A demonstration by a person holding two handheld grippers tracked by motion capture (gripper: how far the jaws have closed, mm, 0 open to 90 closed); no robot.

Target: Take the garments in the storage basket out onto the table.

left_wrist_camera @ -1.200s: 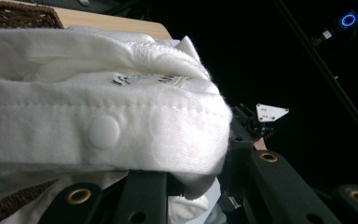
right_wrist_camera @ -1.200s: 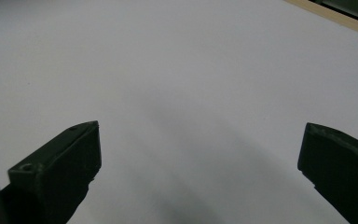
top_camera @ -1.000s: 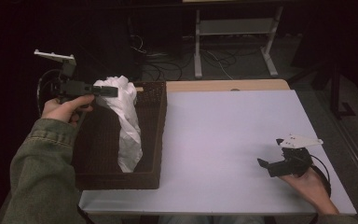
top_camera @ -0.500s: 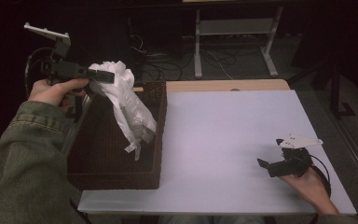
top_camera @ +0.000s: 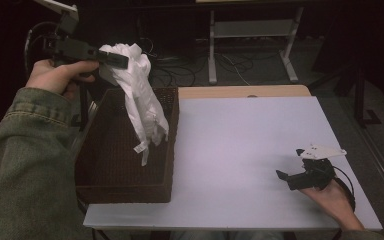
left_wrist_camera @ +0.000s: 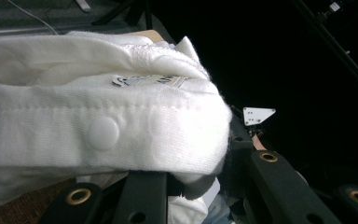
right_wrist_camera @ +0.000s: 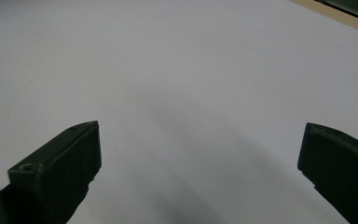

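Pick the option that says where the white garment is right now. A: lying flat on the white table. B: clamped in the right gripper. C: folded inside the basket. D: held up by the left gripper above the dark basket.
D: the left gripper pinches the white garment, which hangs above the dark basket; the right gripper rests open on the table.

White garment [left_wrist_camera: 98, 116] bunched over the left gripper [left_wrist_camera: 186, 179] masks its jaw tips in the left gripper view; grip point not visible. Cloth runs off frame left and bottom. Print on the small label [left_wrist_camera: 149, 80] above the jaws too blurred to read. Beyond the gripper to the right, bkgd is near black apart from a far grey plate [left_wrist_camera: 257, 114].

High view: brown basket [top_camera: 125, 150] floor partly screened by hanging cloth; sleeve [top_camera: 25, 170] cut by left and bottom edges.

Right gripper [right_wrist_camera: 200, 154] jaws cut off at bottom edge; table [right_wrist_camera: 177, 70] ahead soft, featureless.
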